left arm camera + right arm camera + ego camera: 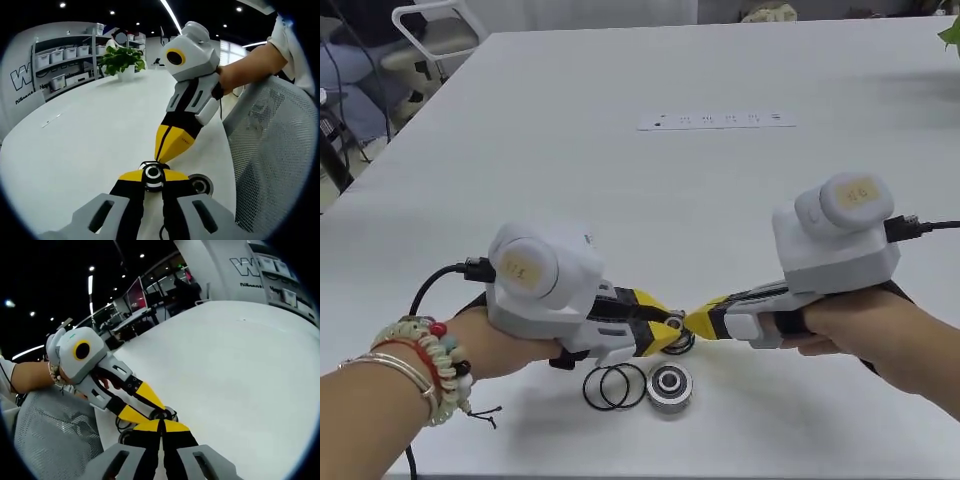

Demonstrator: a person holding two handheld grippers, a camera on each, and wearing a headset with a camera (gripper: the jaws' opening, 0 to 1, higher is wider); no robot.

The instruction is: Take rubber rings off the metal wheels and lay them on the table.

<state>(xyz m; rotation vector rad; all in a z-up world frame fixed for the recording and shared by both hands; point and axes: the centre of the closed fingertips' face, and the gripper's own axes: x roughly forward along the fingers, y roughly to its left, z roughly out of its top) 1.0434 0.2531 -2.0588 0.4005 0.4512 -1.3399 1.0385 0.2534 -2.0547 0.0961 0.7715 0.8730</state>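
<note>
My left gripper (670, 332) is shut on a small metal wheel (680, 343), held just above the white table (650, 200). In the left gripper view the wheel (153, 175) sits between my yellow jaws, with a black rubber ring (148, 164) around its rim. My right gripper (692, 322) meets it from the right, its tip (160, 159) shut on that ring at the wheel's far edge. Two loose rubber rings (615, 386) lie overlapping on the table below. A bare metal wheel (669, 386) rests beside them.
A flat white socket strip (717, 120) lies at the middle of the table, far from the work. The table's near edge runs just below the loose rings. A mesh chair (270, 140) stands close to that edge, and a potted plant (120, 59) at the far end.
</note>
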